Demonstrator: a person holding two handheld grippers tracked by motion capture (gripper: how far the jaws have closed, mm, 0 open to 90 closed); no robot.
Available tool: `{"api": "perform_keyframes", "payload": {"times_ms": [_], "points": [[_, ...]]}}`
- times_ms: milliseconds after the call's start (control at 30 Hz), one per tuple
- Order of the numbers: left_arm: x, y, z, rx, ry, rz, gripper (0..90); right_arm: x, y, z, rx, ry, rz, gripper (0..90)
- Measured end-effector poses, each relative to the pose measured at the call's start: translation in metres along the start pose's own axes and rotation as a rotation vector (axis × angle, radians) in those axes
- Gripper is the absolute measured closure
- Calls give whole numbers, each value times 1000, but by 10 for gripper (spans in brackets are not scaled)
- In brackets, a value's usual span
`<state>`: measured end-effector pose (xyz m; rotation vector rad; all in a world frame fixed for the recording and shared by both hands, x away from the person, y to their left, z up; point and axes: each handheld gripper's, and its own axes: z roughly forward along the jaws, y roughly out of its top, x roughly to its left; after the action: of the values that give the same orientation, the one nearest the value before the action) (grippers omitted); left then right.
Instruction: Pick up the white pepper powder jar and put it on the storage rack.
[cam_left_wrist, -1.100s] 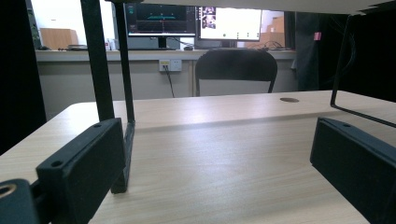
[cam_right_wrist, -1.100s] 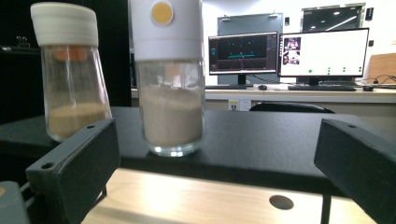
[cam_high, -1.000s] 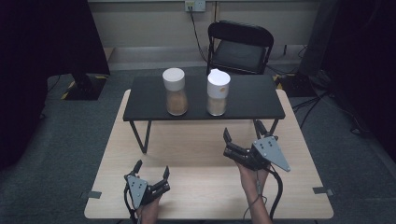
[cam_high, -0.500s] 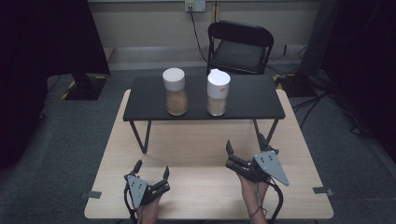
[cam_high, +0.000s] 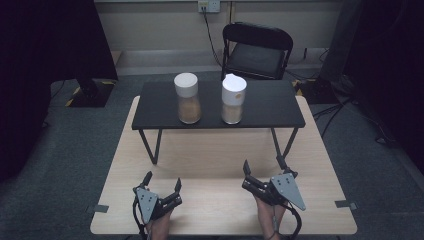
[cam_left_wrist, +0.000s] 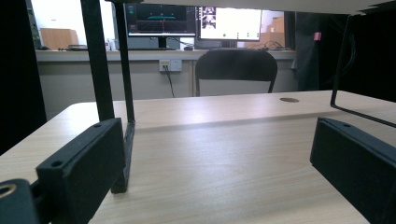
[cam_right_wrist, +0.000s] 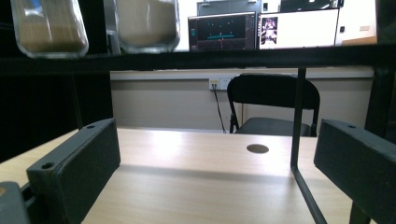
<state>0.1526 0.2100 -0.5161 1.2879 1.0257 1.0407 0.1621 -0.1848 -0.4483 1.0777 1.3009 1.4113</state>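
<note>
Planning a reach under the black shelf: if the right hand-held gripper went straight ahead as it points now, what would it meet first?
Probably nothing soon: the right hand-held gripper points under the shelf, over bare table. The shelf's leg stands just right of centre; its depth is unclear.

Light wooden table (cam_high: 215, 165) under black raised shelf (cam_high: 265, 105), two jars, perhaps sand-filled.

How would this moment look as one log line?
left gripper: open, empty | right gripper: open, empty | two jars on black shelf: untouched

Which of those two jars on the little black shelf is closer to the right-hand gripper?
The jar with the crumpled white top, standing on the right of the black shelf. The round-lidded jar stands farther left, away from the right gripper.
</note>
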Motion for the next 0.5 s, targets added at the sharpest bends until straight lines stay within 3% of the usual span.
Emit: {"api": "perform_keyframes", "payload": {"times_ms": [500], "points": [[0, 0, 0, 0, 0, 0, 30, 0, -30, -6, 69, -33, -24, 0]]}}
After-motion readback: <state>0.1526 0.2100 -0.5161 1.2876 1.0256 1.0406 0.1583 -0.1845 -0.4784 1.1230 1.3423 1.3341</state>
